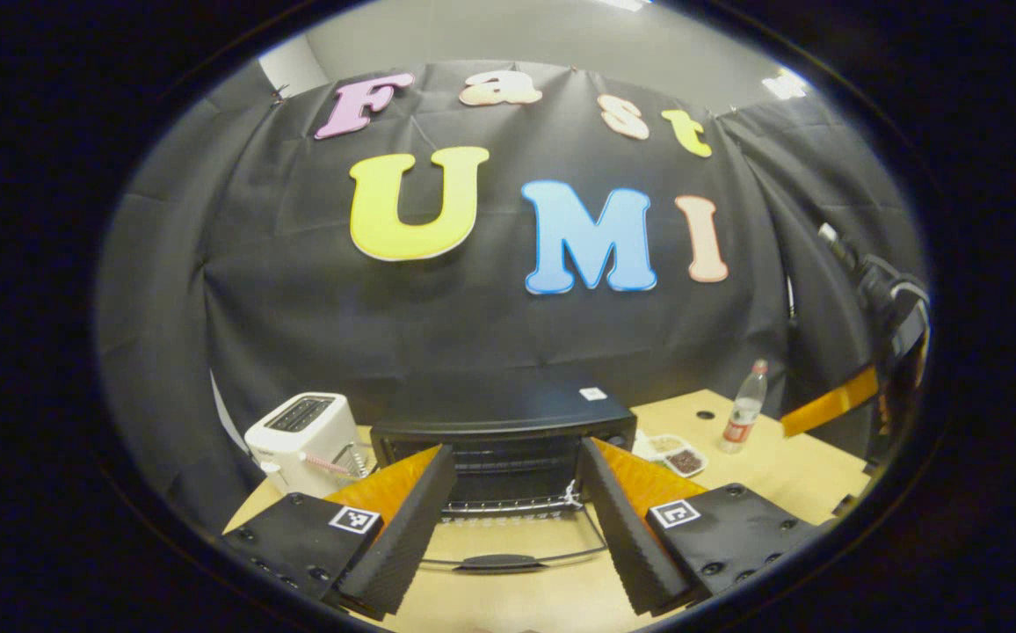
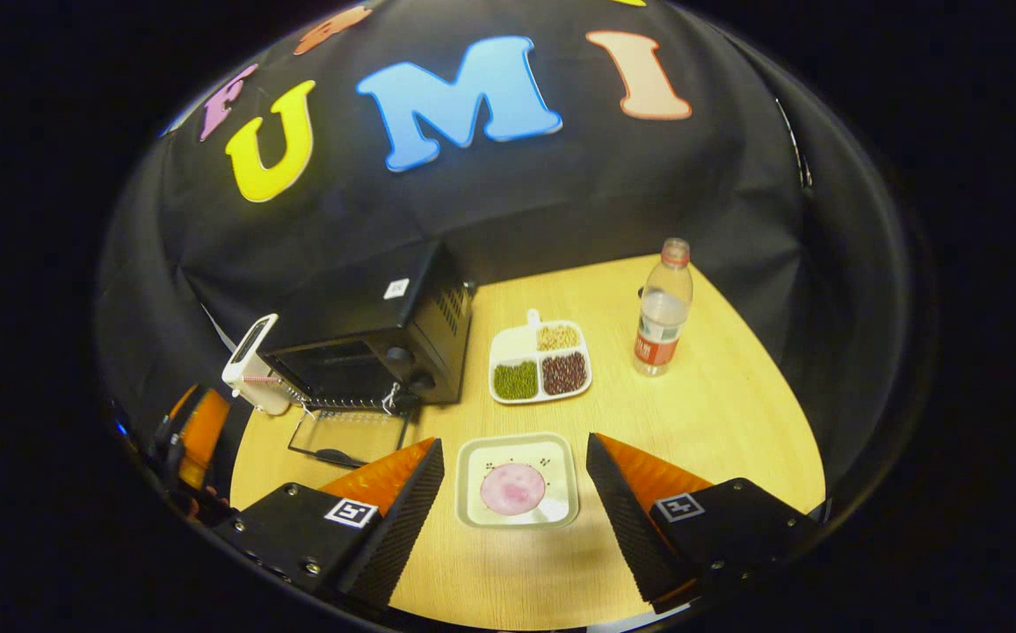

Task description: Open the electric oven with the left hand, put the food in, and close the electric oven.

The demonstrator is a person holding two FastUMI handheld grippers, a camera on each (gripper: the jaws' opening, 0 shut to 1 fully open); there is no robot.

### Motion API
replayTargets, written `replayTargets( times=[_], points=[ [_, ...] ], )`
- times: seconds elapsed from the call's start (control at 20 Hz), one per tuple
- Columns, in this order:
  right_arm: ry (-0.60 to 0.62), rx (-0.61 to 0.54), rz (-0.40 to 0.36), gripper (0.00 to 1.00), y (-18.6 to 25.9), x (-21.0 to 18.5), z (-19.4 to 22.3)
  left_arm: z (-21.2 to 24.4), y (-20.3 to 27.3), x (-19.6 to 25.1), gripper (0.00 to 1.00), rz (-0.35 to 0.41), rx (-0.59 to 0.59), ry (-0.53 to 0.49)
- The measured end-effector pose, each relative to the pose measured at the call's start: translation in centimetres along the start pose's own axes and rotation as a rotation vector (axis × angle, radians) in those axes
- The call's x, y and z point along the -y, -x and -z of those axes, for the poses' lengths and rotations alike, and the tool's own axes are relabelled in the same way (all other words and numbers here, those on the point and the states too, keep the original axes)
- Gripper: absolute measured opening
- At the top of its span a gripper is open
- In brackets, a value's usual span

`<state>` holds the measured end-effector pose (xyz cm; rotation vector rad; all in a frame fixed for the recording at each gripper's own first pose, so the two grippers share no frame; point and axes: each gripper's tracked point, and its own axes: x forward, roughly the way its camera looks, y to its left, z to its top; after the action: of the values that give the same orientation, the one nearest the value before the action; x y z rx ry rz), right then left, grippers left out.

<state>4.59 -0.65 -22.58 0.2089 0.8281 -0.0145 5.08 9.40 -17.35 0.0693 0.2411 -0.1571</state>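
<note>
Oven [image 2: 367, 352] open, door [image 2: 350, 435] flat on table [image 2: 719, 422]; small food tray [image 2: 518, 480] near right gripper [image 2: 515, 501], whose jaws are spread, as are left gripper [image 1: 515, 527] jaws; tray likely light, rigid, slick: pinch opposite rims.

Black oven [image 2: 367, 338], pink food [image 2: 513, 489]

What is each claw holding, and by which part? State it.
Nothing is held. The left claw is open before the oven, whose door lies open. The right claw is open around the food plate, not touching it.
</note>
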Motion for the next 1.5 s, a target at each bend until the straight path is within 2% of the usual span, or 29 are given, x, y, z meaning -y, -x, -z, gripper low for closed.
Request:
replayTargets(
  times=[0.25,0.55,0.95,1.0,1.1,1.15,1.25,1.3,1.35,1.4,1.45,1.5],
  points=[
    [-0.072,-0.254,-0.023,0.98,-5.6,2.7,3.8,-4.3,2.9,-1.2,1.0,-0.035,0.073,-0.022],
    [-0.033,-0.477,0.075,0.98,-10.5,6.6,8.0,-4.9,4.8,-3.2,1.0,-0.089,0.079,-0.04],
    [0.097,-0.561,0.203,0.98,-14.0,9.1,9.2,-3.0,7.0,-5.9,1.0,-0.16,0.028,-0.033],
    [0.11,-0.553,0.205,0.98,-14.2,9.1,8.9,-2.8,7.0,-6.1,0.96,-0.165,0.027,-0.031],
    [0.124,-0.552,0.204,0.96,-14.3,8.5,8.8,-2.7,7.1,-6.4,0.96,-0.169,0.027,-0.026],
    [0.119,-0.552,0.196,0.9,-14.4,8.0,9.0,-2.7,7.1,-6.4,0.96,-0.168,0.025,-0.024],
    [0.12,-0.547,0.171,0.65,-14.7,7.1,9.2,-2.3,6.9,-6.2,0.96,-0.166,0.021,-0.018],
    [0.118,-0.544,0.15,0.58,-14.7,6.6,9.2,-2.4,6.8,-6.0,0.92,-0.162,0.023,-0.016],
    [0.094,-0.542,0.147,0.43,-14.9,6.3,9.6,-2.7,6.8,-5.9,0.96,-0.156,0.027,-0.017],
    [0.08,-0.555,0.131,0.18,-15.3,6.1,10.1,-2.8,6.6,-5.6,0.92,-0.149,0.03,-0.019],
    [0.074,-0.537,0.112,0.21,-14.9,6.6,9.7,-2.8,6.6,-5.3,1.0,-0.14,0.033,-0.019],
    [0.047,-0.554,0.091,0.06,-14.1,6.7,9.2,-2.9,6.5,-5.0,1.0,-0.128,0.035,-0.016]
  ],
)
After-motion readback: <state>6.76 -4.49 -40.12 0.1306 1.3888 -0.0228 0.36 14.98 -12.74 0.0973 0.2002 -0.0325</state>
